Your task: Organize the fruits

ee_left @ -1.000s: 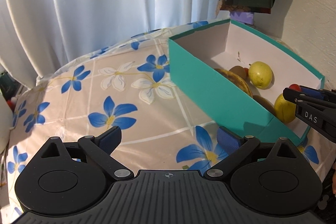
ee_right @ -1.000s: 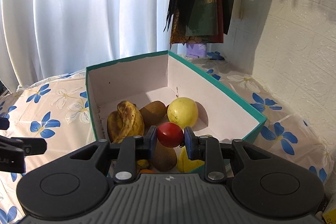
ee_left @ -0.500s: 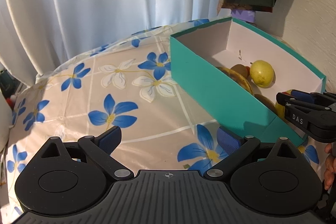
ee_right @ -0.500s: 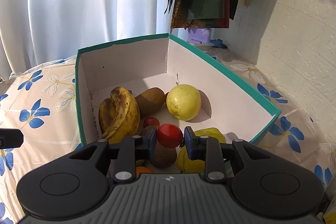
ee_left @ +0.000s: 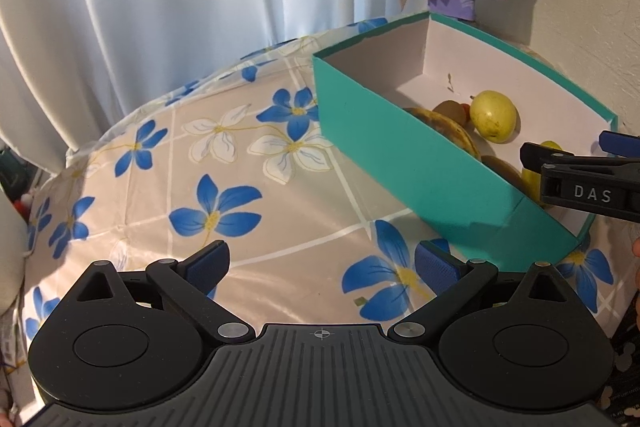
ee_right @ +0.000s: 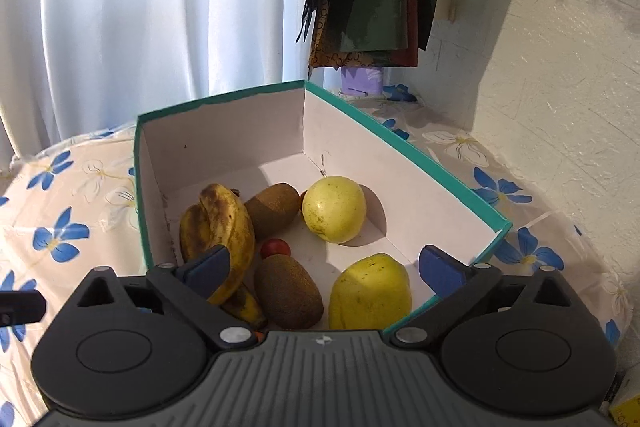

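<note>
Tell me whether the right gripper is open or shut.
Open, and opening: the right gripper has its blue pads spread wide over the box, nothing between them. The small red fruit lies loose on the box floor.

My left tongs (ee_left: 322, 263) and right tongs (ee_right: 324, 267): matte black housings, each with a ribbed grey centre plate bearing a small crosshair mark, two round black discs, silver pivot screws, and black link arms ending in blue textured pads (ee_right: 208, 269). White "DAS" lettering marks the right unit's side.
</note>
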